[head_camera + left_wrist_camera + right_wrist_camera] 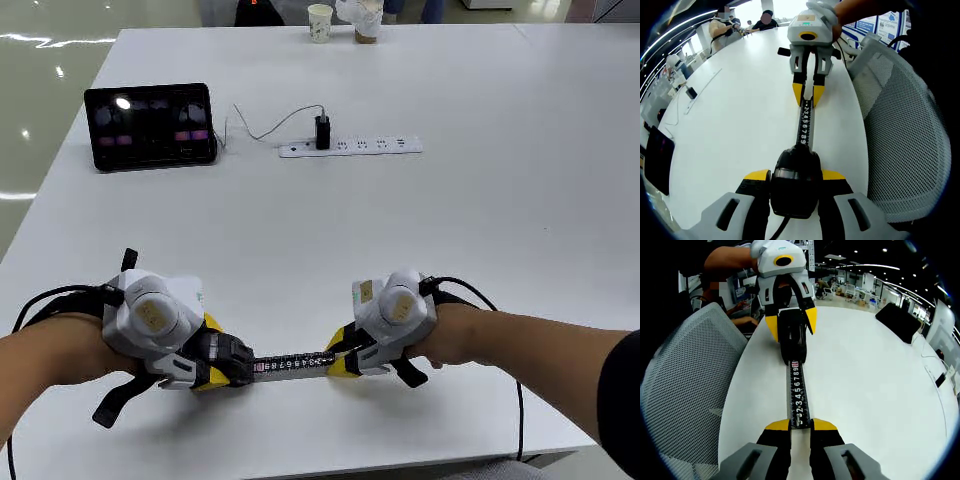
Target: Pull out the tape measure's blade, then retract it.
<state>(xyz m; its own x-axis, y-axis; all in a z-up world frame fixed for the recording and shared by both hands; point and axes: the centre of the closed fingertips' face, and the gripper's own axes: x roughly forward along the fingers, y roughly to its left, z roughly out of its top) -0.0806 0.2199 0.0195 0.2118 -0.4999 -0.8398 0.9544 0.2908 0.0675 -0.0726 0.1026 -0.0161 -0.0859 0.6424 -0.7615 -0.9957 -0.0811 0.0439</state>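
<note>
Right at the near edge of the white table (400,220), the tape measure is strung between two claws, so first a word on how it handles. The black case (795,192) looks like a compact, hard, fairly dense lump, and I judge that a squeeze across its flanks, clear of the mouth, should hold it well. The blade (797,390) is another matter: thin springy metal by the look of it, probably stiff enough over a short run. It is likely to buckle if twisted, slick on its printed face, and spring-loaded, so it will want to snap home if let go. The place to take it is the very tip, flat between the pads, pulling dead in line with the case. Now the positions. The left gripper (795,176) is clenched on the case, its yellow-tipped jaws touching either side. The right gripper (800,426) is pinched tight on the blade's free end, down at the low numbers, and the strip runs straight from it to the case's mouth. A short run is out, and I cannot tell whether it rests on the tabletop or hangs just above. Retracting will call for a guided return, not a release.
</note>
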